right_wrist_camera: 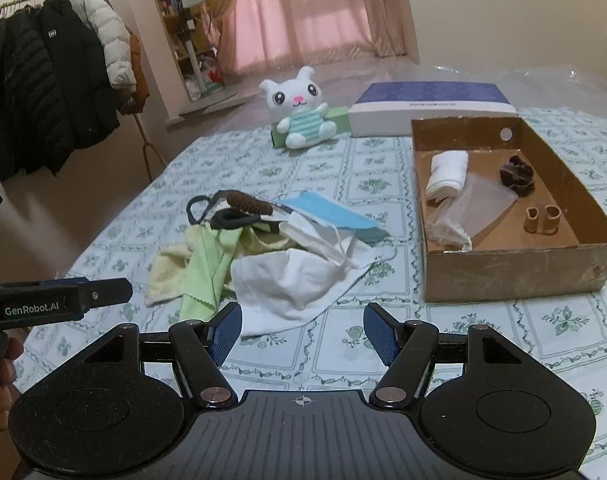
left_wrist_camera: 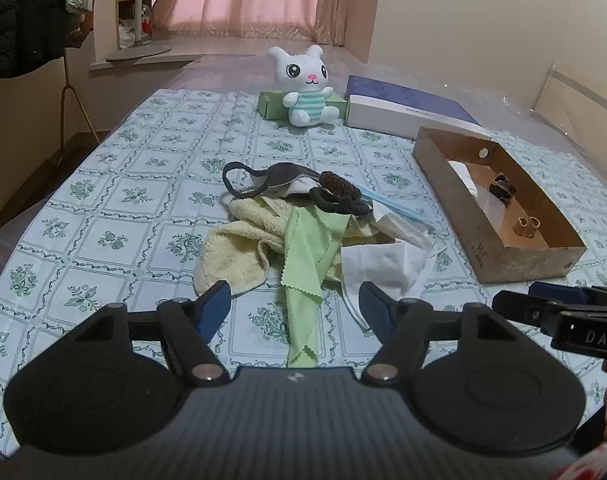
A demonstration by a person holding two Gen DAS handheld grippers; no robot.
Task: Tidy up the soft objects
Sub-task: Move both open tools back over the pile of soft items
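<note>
left tongs (left_wrist_camera: 295, 304) apart over green cloth (left_wrist_camera: 303, 256); right tongs (right_wrist_camera: 301, 326) apart, empty, near white cloth (right_wrist_camera: 287, 280).

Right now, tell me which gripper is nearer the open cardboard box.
Right. The right gripper hovers open beside the cardboard box, near its front corner; the left gripper sits farther off, over the green cloth.
</note>
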